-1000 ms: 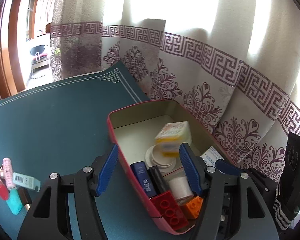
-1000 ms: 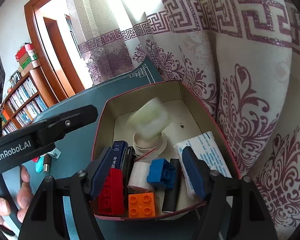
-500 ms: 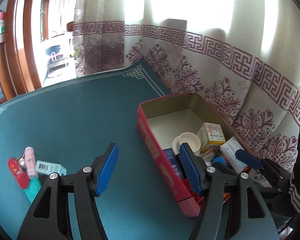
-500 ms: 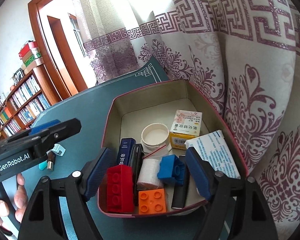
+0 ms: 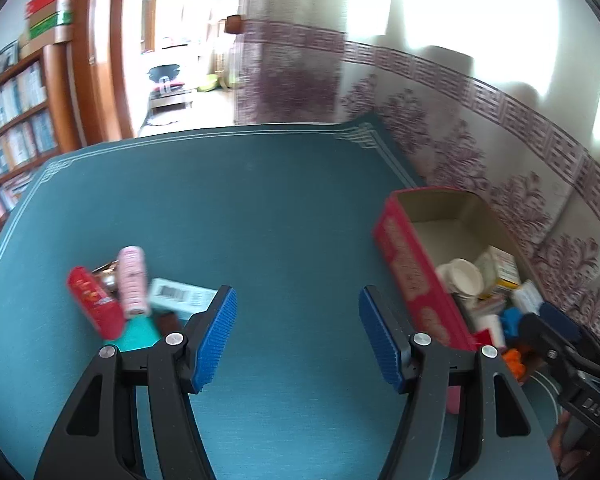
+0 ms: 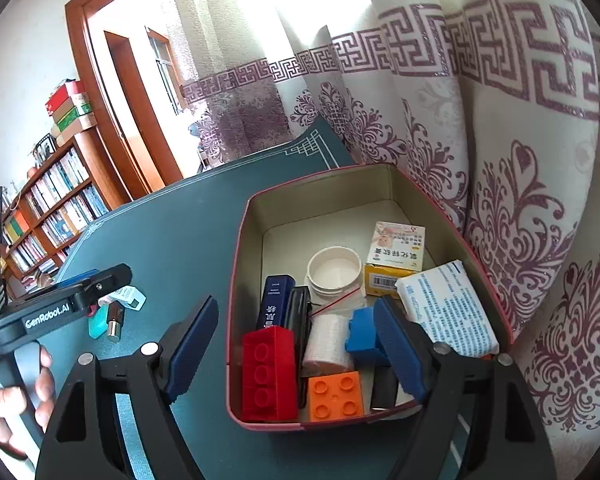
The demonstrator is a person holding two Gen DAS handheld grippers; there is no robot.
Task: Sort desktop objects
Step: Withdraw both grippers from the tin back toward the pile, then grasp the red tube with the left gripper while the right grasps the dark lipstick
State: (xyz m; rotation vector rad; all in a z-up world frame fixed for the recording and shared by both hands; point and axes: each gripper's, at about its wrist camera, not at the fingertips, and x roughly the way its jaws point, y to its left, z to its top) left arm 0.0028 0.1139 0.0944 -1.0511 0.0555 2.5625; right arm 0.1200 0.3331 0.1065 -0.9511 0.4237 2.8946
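Note:
A red box (image 6: pixel 396 196) stands on the green table mat (image 5: pixel 276 208) by the curtain. It holds a yellow-white medicine carton (image 6: pixel 396 254), a white round lid (image 6: pixel 334 270), red (image 6: pixel 269 372), orange (image 6: pixel 335 396) and blue (image 6: pixel 362 334) bricks, a bandage roll (image 6: pixel 326 344) and a white packet (image 6: pixel 446 312). My right gripper (image 6: pixel 296 352) is open and empty over the box's near end. My left gripper (image 5: pixel 298 338) is open and empty above bare mat, the box (image 5: pixel 410 264) to its right. Left of it lie a red case (image 5: pixel 94 306), a pink tube (image 5: pixel 132 280) and a small barcoded box (image 5: pixel 182 292).
A patterned curtain (image 6: pixel 500 140) hangs close behind the box. A bookshelf (image 5: pixel 12 128) and a wooden door frame (image 5: pixel 100 52) stand beyond the table's far left. A teal item (image 6: pixel 98 322) and a small brown tube (image 6: pixel 114 320) lie with the loose group.
The medicine carton fell from my left gripper into the box. My left gripper then swung left, away from the box, toward the loose items. My right gripper drew back slightly.

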